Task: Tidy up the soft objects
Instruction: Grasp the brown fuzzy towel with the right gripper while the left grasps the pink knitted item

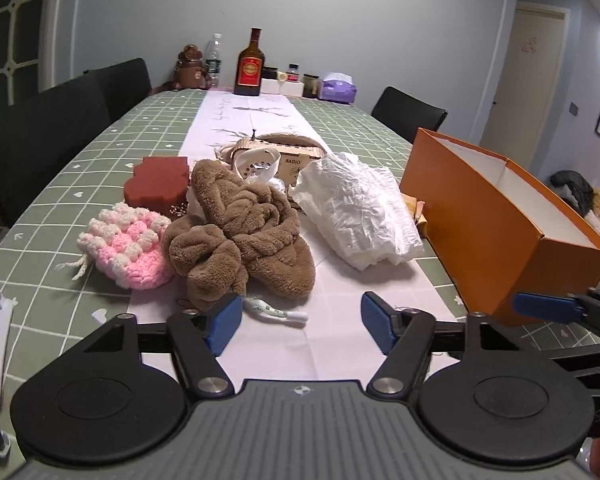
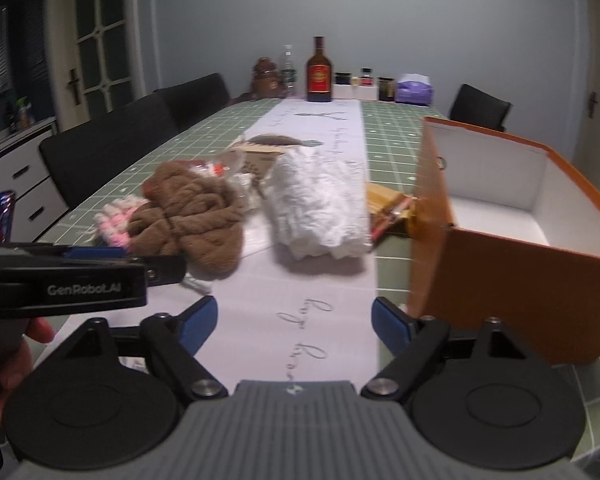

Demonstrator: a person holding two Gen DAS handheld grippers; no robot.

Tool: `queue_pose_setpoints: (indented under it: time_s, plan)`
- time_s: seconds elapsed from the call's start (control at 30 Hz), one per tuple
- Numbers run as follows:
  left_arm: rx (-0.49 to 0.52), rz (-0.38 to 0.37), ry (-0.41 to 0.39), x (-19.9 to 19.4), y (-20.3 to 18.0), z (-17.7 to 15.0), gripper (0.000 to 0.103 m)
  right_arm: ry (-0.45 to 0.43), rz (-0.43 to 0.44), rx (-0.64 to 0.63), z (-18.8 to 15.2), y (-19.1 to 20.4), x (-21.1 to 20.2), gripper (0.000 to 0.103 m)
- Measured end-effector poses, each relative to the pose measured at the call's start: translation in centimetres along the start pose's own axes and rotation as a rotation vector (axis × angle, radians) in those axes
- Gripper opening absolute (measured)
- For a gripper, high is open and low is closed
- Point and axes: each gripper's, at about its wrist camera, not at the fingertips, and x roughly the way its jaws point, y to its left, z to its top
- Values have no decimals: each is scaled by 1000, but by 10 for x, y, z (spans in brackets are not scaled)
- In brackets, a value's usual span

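Observation:
A brown fluffy towel (image 1: 240, 232) (image 2: 188, 216) lies bunched on the white runner. To its left sits a pink and white crochet pouch (image 1: 128, 244) (image 2: 116, 216), behind that a dark red sponge (image 1: 156, 184). A crumpled white bundle (image 1: 360, 212) (image 2: 320, 208) lies to the towel's right. An open orange box (image 1: 500, 220) (image 2: 500, 272) with a white inside stands at the right. My left gripper (image 1: 300, 320) is open just in front of the towel, its left pad close to the towel's near edge. My right gripper (image 2: 295, 322) is open over the bare runner, beside the box's near corner.
A small white pen-like device (image 1: 276, 313) lies between the left gripper's fingers. A wooden radio (image 1: 284, 156) sits behind the pile, and a yellow packet (image 2: 388, 204) lies beside the box. A bottle (image 1: 249, 66), jars and a tissue box (image 1: 338, 88) line the far end. Black chairs flank the table.

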Motion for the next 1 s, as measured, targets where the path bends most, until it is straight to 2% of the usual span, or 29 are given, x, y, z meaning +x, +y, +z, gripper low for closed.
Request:
queue_pose_setpoints:
  time_s: [0.1, 0.17, 0.23, 0.3, 0.37, 0.43, 0.53, 0.63, 0.77, 1.0]
  plan:
    - [32, 28, -26, 2, 6, 3, 71, 16, 30, -24, 4, 6, 11, 72]
    - [59, 57, -52, 5, 10, 8, 72, 32, 43, -40, 8, 8, 23, 61]
    - [105, 73, -69, 8, 15, 15, 83, 46, 53, -48, 14, 10, 36, 56]
    - [164, 66, -75, 11, 18, 21, 89, 54, 63, -47, 19, 12, 47, 55]
    - [221, 52, -64, 17, 21, 28, 89, 67, 78, -44, 26, 13, 59, 53]
    - [244, 69, -55, 25, 26, 32, 90, 74, 87, -30, 31, 14, 67, 53]
    - [162, 65, -20, 39, 42, 36, 89, 78, 100, -18, 37, 16, 75, 53]
    - [39, -36, 40, 50, 59, 36, 83, 91, 103, -29, 37, 19, 82, 53]
    - [15, -64, 61, 51, 58, 33, 81, 111, 86, -3, 36, 13, 89, 54]
    - [-54, -212, 115, 49, 50, 30, 79, 93, 44, 70, 39, -2, 83, 60]
